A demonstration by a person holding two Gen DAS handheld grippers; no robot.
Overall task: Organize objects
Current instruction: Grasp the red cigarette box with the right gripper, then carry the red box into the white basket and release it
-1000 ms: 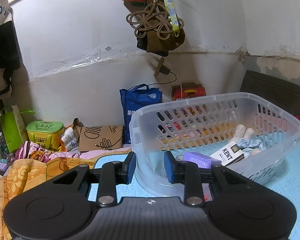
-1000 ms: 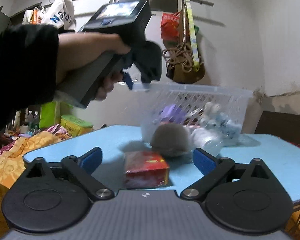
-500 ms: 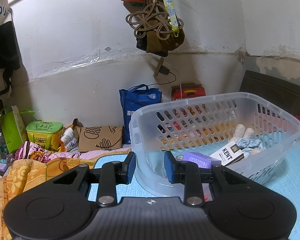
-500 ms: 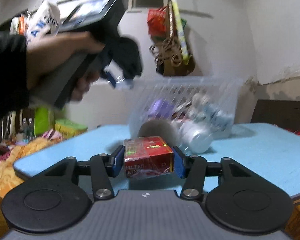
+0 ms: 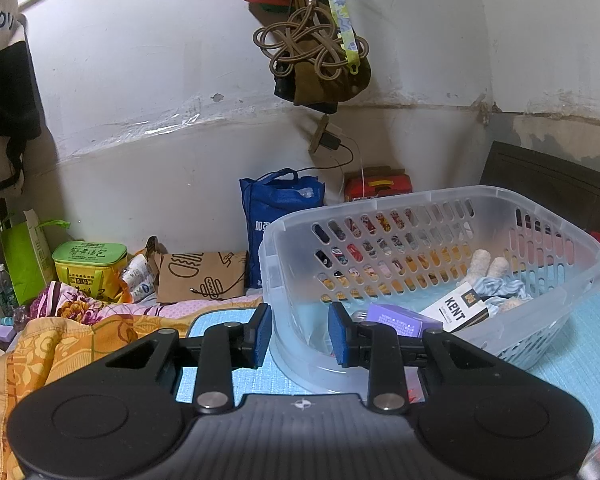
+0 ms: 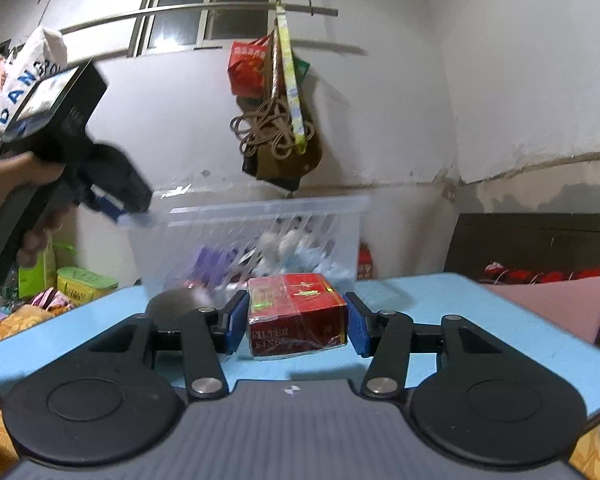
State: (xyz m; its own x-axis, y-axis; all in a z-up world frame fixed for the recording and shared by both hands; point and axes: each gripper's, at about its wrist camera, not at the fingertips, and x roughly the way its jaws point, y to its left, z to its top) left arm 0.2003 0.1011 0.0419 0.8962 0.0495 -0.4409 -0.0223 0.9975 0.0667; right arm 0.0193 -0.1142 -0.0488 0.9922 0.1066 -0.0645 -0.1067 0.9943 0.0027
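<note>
My right tongs (image 6: 294, 322) are clamped on the red cigarette pack (image 6: 296, 320), lifted just above the blue table (image 6: 440, 304). Left tongs (image 5: 298, 334) pinch the near rim of the clear basket (image 5: 432, 204).

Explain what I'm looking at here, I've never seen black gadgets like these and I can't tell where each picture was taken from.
These are two hand-held grippers, each with a camera looking forward along its two jaws, so each picture is taken from one gripper. In the left view, the left gripper has its blue-padded jaws clamped on the near rim of a clear slotted plastic basket. Inside the basket lie a white Kent box, a purple box and some soft things. In the right view, the right gripper holds a red cigarette pack over the light blue table. At the left edge of that view, a person's hand holds the left gripper.
</note>
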